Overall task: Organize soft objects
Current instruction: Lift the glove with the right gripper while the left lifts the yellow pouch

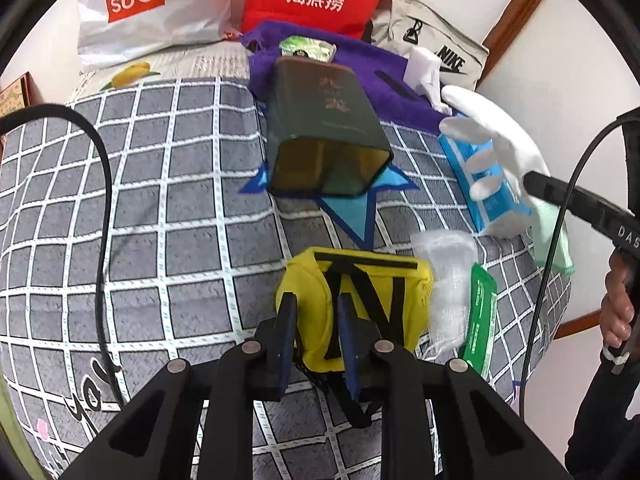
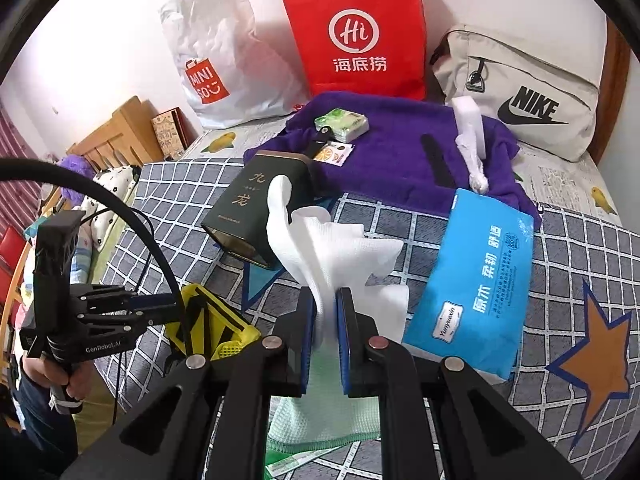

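On the checked bedspread (image 1: pixel 160 200) lies a yellow pouch (image 1: pixel 360 280) with black straps. My left gripper (image 1: pixel 316 320) is shut on its near edge, with yellow fabric pinched between the blue pads. In the right wrist view, the same left gripper (image 2: pixel 176 306) reaches the yellow pouch (image 2: pixel 216 324) from the left. My right gripper (image 2: pixel 326 320) is shut on a white cloth (image 2: pixel 336 240), which hangs lifted above the bed. The white cloth (image 1: pixel 492 136) also shows at the right of the left wrist view, held by the right gripper (image 1: pixel 534 182).
A dark green tin (image 2: pixel 248 208) lies on its side beside a purple towel (image 2: pixel 400 152). A blue tissue pack (image 2: pixel 476 280) and a pale green cloth (image 2: pixel 320 412) lie near my right gripper. A red bag (image 2: pixel 360 32), a white plastic bag (image 2: pixel 216 52) and a grey backpack (image 2: pixel 528 92) line the wall.
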The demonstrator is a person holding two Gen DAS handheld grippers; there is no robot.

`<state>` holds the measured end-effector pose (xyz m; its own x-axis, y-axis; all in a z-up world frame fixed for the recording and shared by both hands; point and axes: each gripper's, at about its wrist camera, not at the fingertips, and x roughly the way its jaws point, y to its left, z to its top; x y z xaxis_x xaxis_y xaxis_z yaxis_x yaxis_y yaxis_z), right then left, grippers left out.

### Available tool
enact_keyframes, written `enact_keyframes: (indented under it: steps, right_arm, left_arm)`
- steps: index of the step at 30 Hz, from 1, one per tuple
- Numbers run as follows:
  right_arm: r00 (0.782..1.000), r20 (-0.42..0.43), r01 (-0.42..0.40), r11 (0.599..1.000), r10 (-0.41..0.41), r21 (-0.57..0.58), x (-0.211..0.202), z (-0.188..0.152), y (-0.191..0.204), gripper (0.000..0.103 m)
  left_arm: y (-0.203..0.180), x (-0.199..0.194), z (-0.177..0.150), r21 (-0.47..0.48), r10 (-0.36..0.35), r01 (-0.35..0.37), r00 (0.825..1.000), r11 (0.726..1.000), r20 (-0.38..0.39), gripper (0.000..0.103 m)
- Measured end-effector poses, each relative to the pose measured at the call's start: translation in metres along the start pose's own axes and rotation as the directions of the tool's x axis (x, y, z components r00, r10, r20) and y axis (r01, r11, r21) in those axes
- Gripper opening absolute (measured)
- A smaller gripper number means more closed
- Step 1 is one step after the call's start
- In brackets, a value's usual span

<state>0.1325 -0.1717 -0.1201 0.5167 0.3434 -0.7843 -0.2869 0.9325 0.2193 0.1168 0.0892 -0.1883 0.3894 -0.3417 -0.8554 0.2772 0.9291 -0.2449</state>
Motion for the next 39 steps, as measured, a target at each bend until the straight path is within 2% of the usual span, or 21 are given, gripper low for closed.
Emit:
enact_keyframes:
  steps: [5, 6, 8, 17, 21, 24, 31, 39]
  right_arm:
    - [1.000, -0.005, -0.011, 1.000, 0.011, 0.016, 0.003, -0.004, -0.004, 0.012]
    - [1.000, -0.011, -0.013, 1.000, 0.013, 0.023, 0.004, -0.005, -0.006, 0.012]
    - [1.000, -0.018, -0.019, 0.999, 0.020, 0.026, 0.006, -0.007, -0.007, 0.012]
    - [0.999, -0.036, -0.025, 0.999, 0.026, 0.038, 0.008, -0.013, -0.013, 0.012]
    - [0.999, -0.034, -0.029, 0.999, 0.030, 0.037, 0.006, -0.015, -0.015, 0.012]
    - [0.999, -0.037, -0.032, 0.999, 0.034, 0.036, 0.006, -0.014, -0.015, 0.012]
    - [0.999, -0.016, -0.029, 0.999, 0.030, 0.023, -0.003, -0.003, -0.017, 0.012]
    - [1.000, 0.012, -0.018, 1.000, 0.018, 0.015, -0.013, 0.014, -0.026, 0.012]
  left_arm:
    - [-0.001, 0.011, -0.001, 0.023, 0.054, -0.054, 0.998, 0.998, -0.028, 0.021]
    - [-0.002, 0.014, -0.002, 0.034, 0.069, -0.068, 0.997, 0.997, -0.041, 0.025]
    - [-0.004, 0.017, -0.004, 0.046, 0.080, -0.079, 0.996, 0.996, -0.034, 0.027]
    - [0.005, 0.002, -0.004, 0.007, -0.015, 0.015, 1.000, 1.000, 0.005, 0.022]
    - [0.009, -0.007, -0.002, -0.018, -0.021, 0.021, 1.000, 1.000, 0.011, 0.021]
    - [0.010, -0.018, 0.003, -0.035, -0.055, 0.056, 0.998, 0.998, 0.034, 0.021]
    - [0.009, -0.032, 0.019, -0.037, -0.012, 0.015, 0.998, 0.999, 0.062, 0.021]
    - [0.007, -0.046, 0.046, -0.034, -0.002, 0.006, 0.996, 0.999, 0.094, 0.021]
